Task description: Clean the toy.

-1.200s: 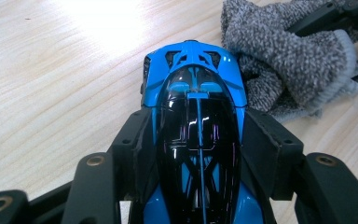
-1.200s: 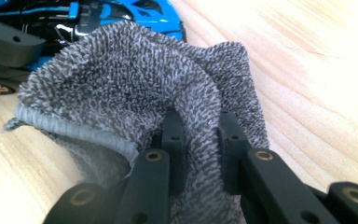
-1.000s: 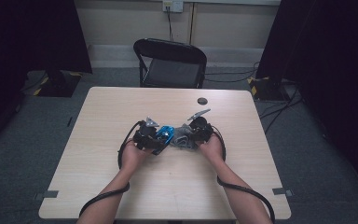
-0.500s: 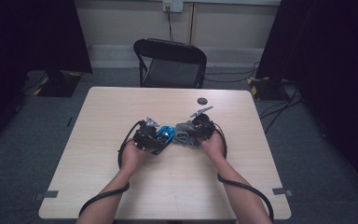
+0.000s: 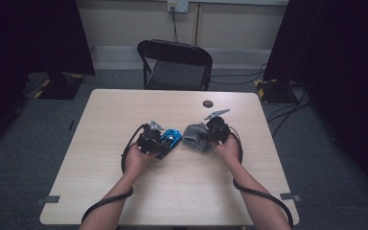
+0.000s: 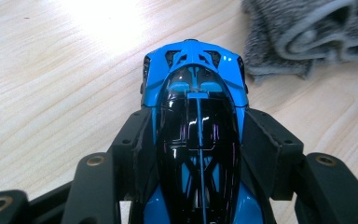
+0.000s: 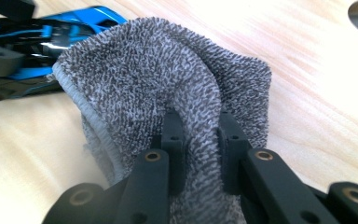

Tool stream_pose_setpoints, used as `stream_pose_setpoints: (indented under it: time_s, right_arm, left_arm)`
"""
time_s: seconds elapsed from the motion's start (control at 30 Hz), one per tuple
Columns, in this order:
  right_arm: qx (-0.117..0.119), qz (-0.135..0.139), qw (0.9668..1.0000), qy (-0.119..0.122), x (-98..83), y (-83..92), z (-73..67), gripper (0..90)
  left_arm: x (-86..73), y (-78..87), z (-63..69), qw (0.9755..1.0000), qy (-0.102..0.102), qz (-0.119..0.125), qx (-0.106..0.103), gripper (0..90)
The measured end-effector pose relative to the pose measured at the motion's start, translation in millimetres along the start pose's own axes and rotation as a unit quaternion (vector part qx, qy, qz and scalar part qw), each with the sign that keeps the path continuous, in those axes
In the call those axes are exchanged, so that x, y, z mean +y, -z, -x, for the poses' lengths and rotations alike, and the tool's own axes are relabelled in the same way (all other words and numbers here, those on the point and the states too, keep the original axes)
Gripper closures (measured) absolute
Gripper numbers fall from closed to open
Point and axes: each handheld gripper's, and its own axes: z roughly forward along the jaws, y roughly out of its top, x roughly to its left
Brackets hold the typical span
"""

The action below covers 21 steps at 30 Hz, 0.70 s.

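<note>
A: The left gripper (image 6: 198, 154) is clamping a glossy blue-and-black toy car (image 6: 196, 116) across its flanks, both pads pressing on the bodywork. The right gripper (image 7: 200, 140) is pinching a fold of a grey terry cloth (image 7: 168, 79), jaws nearly together with the fabric bunched between them.

B: And the car is sitting where?

A: Near the middle of the pale wooden table (image 5: 182, 196), wheels apparently down, with the cloth just beside it on the person's right, a sliver of tabletop between them.

B: What is worrying you from here?

A: The paint is slick and the body is tapering, so I think a sideways push from the cloth could be squirting the car out of the pads. The loose cloth edge could also be snagging on the rear fins, or dragging across the table instead of the car.

B: Which way is the car pointing?

A: In the left gripper view its long axis is running straight along the jaws, the finned end pointing away from the hand. In the high view that line is slanting up toward the right, toward the cloth.
</note>
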Motion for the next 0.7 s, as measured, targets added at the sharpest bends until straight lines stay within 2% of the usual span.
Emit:
stream_pose_setpoints:
  time_s: [0.13,0.43,0.57,0.7]
  right_arm:
    - [0.013,0.008,0.9996,0.022,0.0,16.0,-7.2,77.3]
    - [0.043,0.017,0.9979,0.046,-9.0,35.0,-22.1,77.3]
    - [0.061,0.018,0.9961,0.06,-11.3,40.5,-35.8,77.3]
    - [0.086,0.013,0.9926,0.085,-11.9,40.8,-55.5,77.2]
  left_arm:
    - [0.1,-0.1,0.2,1.0,0.0,0.0,0.0,44.3]
    - [1.7,-0.2,0.0,1.0,-0.001,-0.006,0.001,44.3]
    - [2.4,-0.3,0.4,1.0,-0.001,-0.008,0.001,44.3]
    - [2.8,-0.2,0.9,0.9999,-0.004,-0.01,0.004,44.3]
